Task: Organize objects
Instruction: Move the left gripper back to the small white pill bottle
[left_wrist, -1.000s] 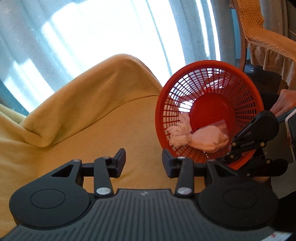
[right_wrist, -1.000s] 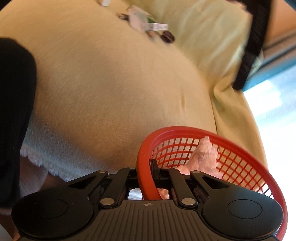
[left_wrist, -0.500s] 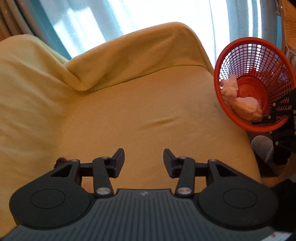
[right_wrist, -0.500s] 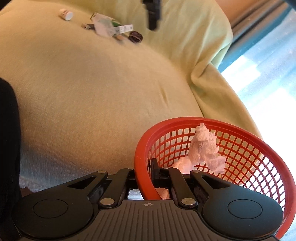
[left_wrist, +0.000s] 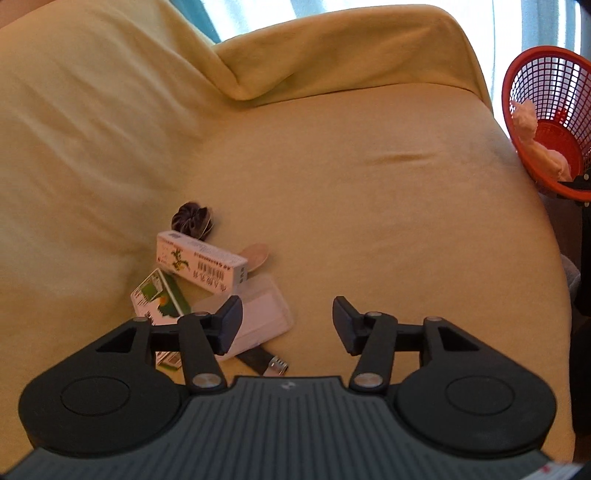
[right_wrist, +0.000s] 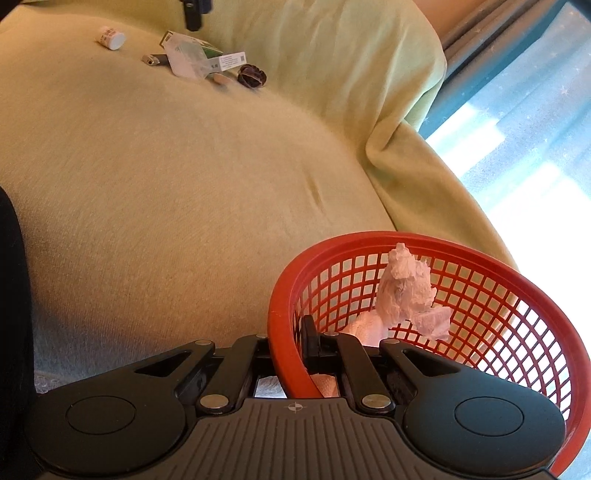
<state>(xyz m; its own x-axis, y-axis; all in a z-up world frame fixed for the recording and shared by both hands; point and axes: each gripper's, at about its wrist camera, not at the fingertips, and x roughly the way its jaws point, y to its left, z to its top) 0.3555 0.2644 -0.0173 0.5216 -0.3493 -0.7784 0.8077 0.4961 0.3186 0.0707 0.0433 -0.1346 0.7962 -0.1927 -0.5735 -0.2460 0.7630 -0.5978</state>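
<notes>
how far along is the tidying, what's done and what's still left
Early on. Done: crumpled tissues lie in the red basket. In hand: the right gripper is shut on the basket's rim; the left gripper, jaws just opening, is empty. Left: boxes, scrunchie, clear case, strap and small bottle.

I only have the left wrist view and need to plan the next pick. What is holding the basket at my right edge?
Observer: The right gripper is shut on the basket rim, with one finger inside and one outside.
Operator: Is there anything near the pile that I'm missing?
Observer: Yes. A small white bottle lies on its side. In the right wrist view it is left of the boxes and apart from them.
</notes>
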